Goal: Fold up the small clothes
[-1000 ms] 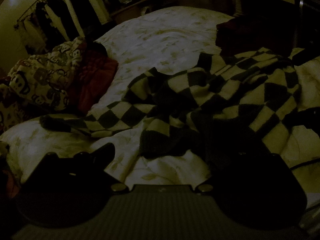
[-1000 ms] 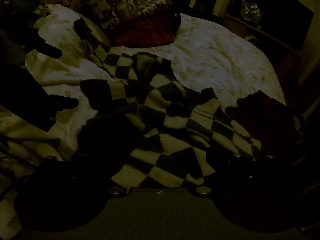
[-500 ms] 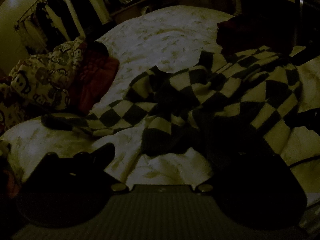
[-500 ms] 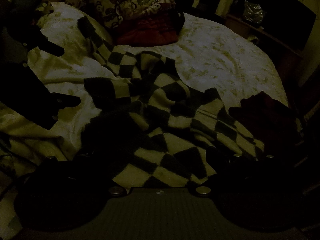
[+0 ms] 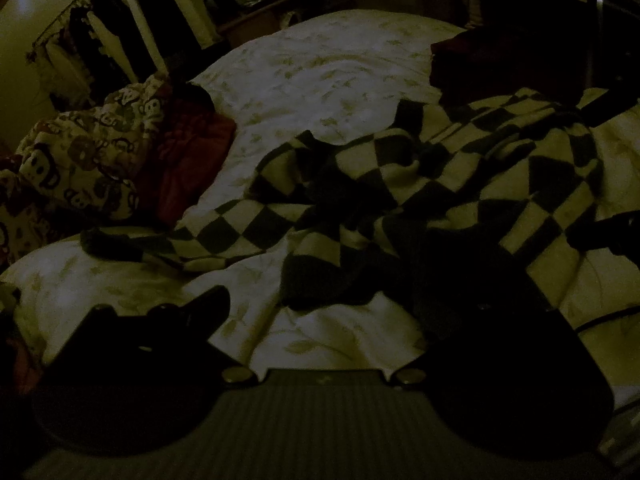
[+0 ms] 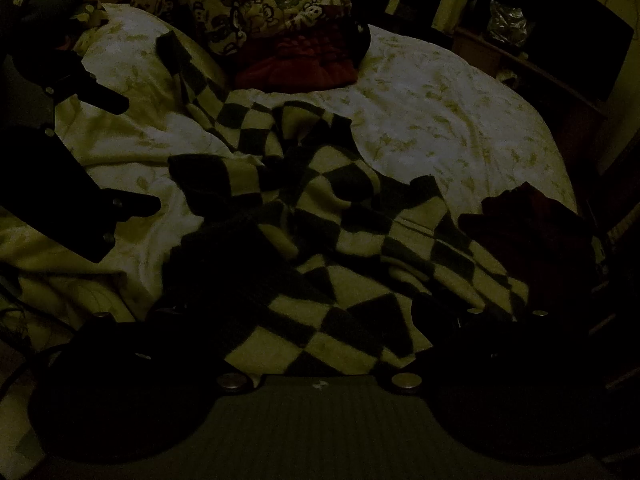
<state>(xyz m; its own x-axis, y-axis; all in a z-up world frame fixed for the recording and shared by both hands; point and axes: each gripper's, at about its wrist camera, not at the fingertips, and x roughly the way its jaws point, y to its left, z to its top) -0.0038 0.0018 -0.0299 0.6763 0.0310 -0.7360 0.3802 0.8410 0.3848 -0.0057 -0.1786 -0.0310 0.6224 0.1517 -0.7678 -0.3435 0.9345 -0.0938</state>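
A black-and-white checkered sweater [image 5: 420, 200] lies rumpled on the pale floral bed sheet [image 5: 320, 64], one sleeve stretched toward the left. It also shows in the right wrist view [image 6: 340, 248], reaching under the camera. My left gripper [image 5: 320, 300] is open over the sheet just short of the sweater's dark hem; it shows at the left of the right wrist view [image 6: 132, 152], fingers apart. My right gripper [image 6: 316, 320] is open above the sweater's near edge. Its fingers are very dark.
A cartoon-print garment [image 5: 84, 152] and a red one [image 5: 188, 160] are piled at the head of the bed. A dark red folded garment [image 6: 532, 232] lies at the bed's far right edge. Hanging clothes [image 5: 112, 32] and a shelf stand behind.
The sweater has shifted a little away from the left gripper and its folds have changed. The right wrist view has moved slightly forward over the sweater.
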